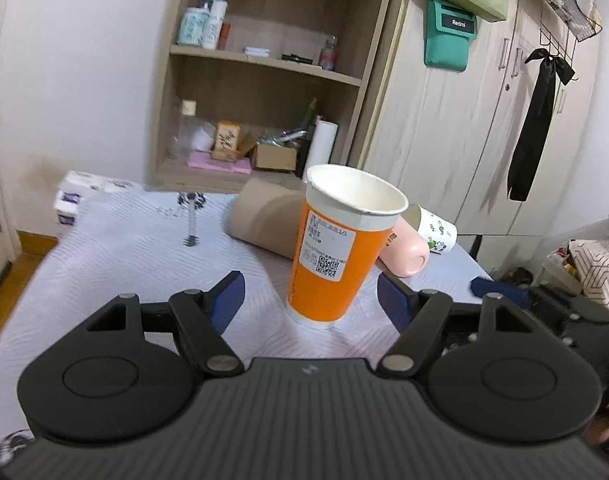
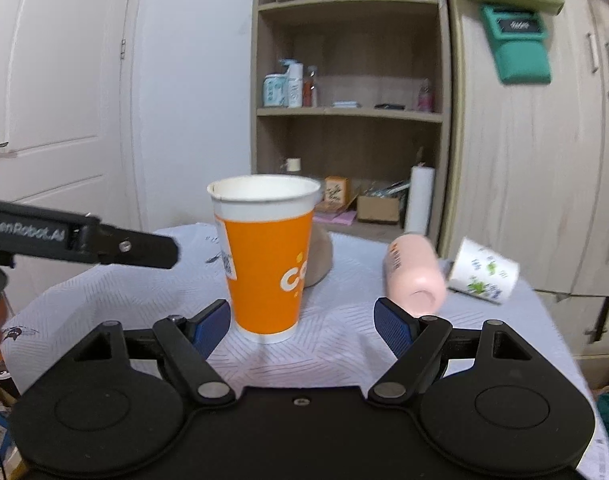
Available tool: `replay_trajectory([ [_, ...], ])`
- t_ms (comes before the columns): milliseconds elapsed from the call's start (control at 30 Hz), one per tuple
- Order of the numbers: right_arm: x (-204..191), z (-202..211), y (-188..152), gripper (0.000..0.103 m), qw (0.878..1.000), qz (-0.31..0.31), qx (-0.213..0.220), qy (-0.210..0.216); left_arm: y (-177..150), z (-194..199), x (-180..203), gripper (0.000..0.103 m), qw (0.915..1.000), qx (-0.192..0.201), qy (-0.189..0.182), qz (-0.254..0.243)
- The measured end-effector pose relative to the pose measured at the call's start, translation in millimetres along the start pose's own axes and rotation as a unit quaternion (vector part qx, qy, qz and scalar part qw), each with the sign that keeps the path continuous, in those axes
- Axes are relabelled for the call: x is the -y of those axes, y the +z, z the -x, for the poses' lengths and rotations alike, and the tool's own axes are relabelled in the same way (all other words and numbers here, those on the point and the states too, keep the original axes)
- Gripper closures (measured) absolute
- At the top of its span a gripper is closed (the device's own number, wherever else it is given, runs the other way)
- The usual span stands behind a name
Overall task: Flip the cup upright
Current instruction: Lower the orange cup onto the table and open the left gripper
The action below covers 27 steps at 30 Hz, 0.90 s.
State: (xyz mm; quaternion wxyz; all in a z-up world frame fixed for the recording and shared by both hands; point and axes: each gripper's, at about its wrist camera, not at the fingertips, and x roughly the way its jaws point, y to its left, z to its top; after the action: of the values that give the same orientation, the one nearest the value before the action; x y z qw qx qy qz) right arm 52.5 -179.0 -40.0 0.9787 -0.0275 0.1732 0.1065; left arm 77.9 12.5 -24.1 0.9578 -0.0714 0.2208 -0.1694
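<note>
An orange paper cup (image 1: 334, 252) with a white rim and a printed label stands upright on the white cloth, mouth up. It also shows in the right wrist view (image 2: 266, 264). My left gripper (image 1: 310, 300) is open, its blue pads on either side of the cup's base and apart from it. My right gripper (image 2: 302, 324) is open and empty, just in front of the cup's base. The left gripper's black body (image 2: 80, 240) shows at the left of the right wrist view.
A pink cup (image 2: 414, 274) and a small white cup with green print (image 2: 484, 270) lie on their sides at the right. A brown cardboard tube (image 1: 264, 218) lies behind the orange cup. A wooden shelf unit (image 2: 348, 112) and wardrobe doors (image 1: 484, 128) stand beyond the cloth-covered table (image 1: 116, 248).
</note>
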Motion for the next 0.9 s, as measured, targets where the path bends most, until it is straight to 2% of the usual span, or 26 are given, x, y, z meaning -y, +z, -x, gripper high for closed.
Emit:
replay_trajectory([
  [333,-6,55,12,0.02,0.999,-0.01,0.032,-0.039,0,50,10,0.029,0.9988,0.011,0.047,-0.011],
  [433,-3,64,15,0.014,0.997,-0.03,0.046,-0.054,-1,58,11,0.022,0.9983,0.018,0.054,-0.011],
  [533,0,70,16,0.012,0.996,-0.047,0.056,-0.055,-1,61,12,0.022,0.9975,0.017,0.067,-0.011],
  [600,-1,72,16,0.002,0.995,-0.05,0.056,-0.058,-1,63,12,0.015,0.9973,0.018,0.07,-0.01],
  [633,-1,73,16,0.001,0.995,-0.048,0.056,-0.063,-1,65,12,0.01,0.9974,0.021,0.068,-0.009],
  [700,-2,77,16,0.0,0.995,-0.042,0.062,-0.072,-1,68,14,0.009,0.9975,0.027,0.064,-0.013],
  [833,0,80,17,0.0,0.993,-0.042,0.062,-0.088,1,70,21,0.001,0.9956,0.031,0.083,-0.033],
  [900,0,83,18,0.0,0.992,-0.042,0.062,-0.098,1,71,22,0.0,0.9956,0.028,0.085,-0.03],
])
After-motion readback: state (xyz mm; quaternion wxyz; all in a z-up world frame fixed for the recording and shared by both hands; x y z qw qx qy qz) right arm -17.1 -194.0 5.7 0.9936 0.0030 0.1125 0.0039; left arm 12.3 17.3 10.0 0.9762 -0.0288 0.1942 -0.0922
